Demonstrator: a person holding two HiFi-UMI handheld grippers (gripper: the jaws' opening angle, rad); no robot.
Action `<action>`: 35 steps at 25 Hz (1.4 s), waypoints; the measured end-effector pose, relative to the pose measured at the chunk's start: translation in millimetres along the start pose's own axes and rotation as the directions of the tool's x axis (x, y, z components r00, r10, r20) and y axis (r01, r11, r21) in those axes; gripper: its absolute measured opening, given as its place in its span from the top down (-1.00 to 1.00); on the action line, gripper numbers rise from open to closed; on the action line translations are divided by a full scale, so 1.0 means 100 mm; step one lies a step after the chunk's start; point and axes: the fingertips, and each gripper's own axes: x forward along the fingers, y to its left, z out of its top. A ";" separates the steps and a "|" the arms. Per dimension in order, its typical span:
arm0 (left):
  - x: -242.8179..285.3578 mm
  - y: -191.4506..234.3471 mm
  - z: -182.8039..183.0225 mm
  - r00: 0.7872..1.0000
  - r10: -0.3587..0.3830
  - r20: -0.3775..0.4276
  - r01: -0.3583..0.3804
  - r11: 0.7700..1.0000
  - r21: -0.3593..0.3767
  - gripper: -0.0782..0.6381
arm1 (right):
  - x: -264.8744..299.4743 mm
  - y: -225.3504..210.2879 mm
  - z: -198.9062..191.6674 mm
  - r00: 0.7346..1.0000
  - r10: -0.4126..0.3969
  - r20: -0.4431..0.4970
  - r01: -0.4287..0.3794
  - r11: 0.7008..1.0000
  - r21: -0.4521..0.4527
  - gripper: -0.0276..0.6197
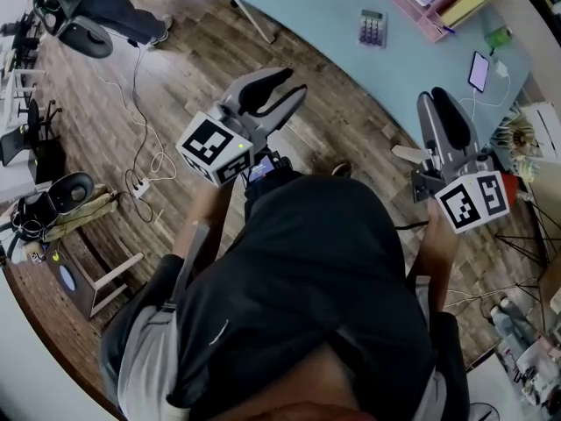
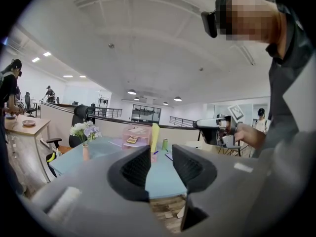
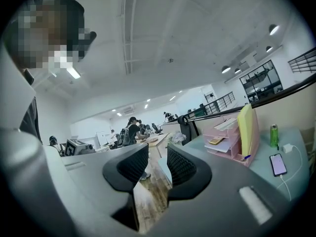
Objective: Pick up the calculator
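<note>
Only the head view shows the calculator (image 1: 372, 27), on the far table (image 1: 307, 7). We hold our left hand-held gripper (image 1: 294, 84) and right hand-held gripper (image 1: 436, 99) narrowly parted, both empty.

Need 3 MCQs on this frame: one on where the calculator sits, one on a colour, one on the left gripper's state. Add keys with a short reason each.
1. Where is the calculator?
A. on the light blue table
B. on the wood floor
C. on a chair

2. What colour are the file trays on the table?
A. green
B. pink
C. black

3. How do the jaws of the left gripper stand?
A. shut on the calculator
B. shut and empty
C. apart, with nothing between them

Key:
1 A, since the head view shows it lying on the table top, far from both grippers.
2 B, since the trays are pink in all three views.
3 C, since the left gripper view shows the table through the gap.
</note>
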 end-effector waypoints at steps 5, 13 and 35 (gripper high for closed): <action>0.17 -0.15 -0.01 1.000 -0.001 -0.006 0.001 1.000 -0.008 0.26 | -0.09 -0.17 -0.02 1.000 0.001 -0.010 -0.001 1.000 0.010 0.55; 0.45 -0.12 -0.04 0.995 -0.095 -0.034 0.095 0.995 -0.012 0.26 | -0.17 -0.38 0.06 0.995 -0.097 0.023 0.097 0.995 0.019 0.55; 1.10 0.48 0.25 0.932 -0.361 -0.030 0.361 0.932 0.031 0.26 | 0.15 -0.48 0.15 0.937 -0.342 0.075 0.338 0.940 0.054 0.55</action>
